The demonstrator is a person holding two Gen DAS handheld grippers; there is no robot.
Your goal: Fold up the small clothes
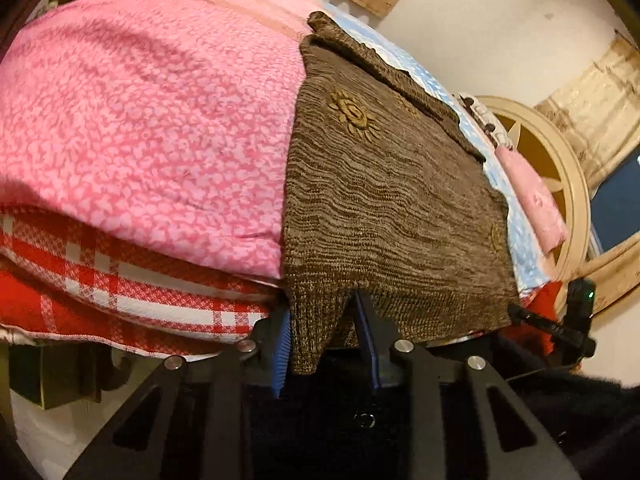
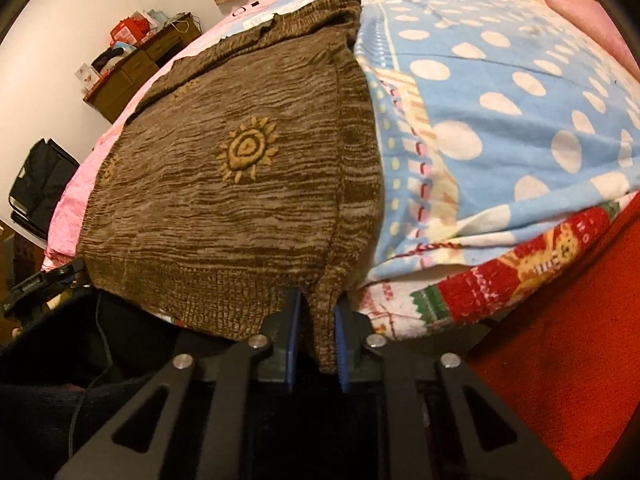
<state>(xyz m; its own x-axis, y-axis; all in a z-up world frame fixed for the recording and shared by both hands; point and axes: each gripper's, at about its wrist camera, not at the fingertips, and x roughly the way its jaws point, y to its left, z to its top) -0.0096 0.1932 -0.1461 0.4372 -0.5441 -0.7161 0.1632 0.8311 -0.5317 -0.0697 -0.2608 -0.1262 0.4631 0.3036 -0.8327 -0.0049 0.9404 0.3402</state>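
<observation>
A brown knitted garment [image 1: 384, 200] with tan sun motifs lies spread on a bed; it also shows in the right wrist view [image 2: 240, 184]. My left gripper [image 1: 322, 336] is shut on the garment's near left hem corner, which hangs between the blue pads. My right gripper [image 2: 318, 332] is shut on the near right hem corner, knit pinched between its blue pads. The right gripper's body [image 1: 568, 320] shows at the right in the left wrist view, and the left gripper's body [image 2: 44, 280] at the left in the right wrist view.
A pink blanket [image 1: 152, 120] lies left of the garment over a red plaid cover [image 1: 120, 280]. A blue dotted blanket [image 2: 500, 100] lies to its right. A folded pink cloth [image 1: 536, 204] sits at the far right. A brown cabinet [image 2: 132, 68] stands by the wall.
</observation>
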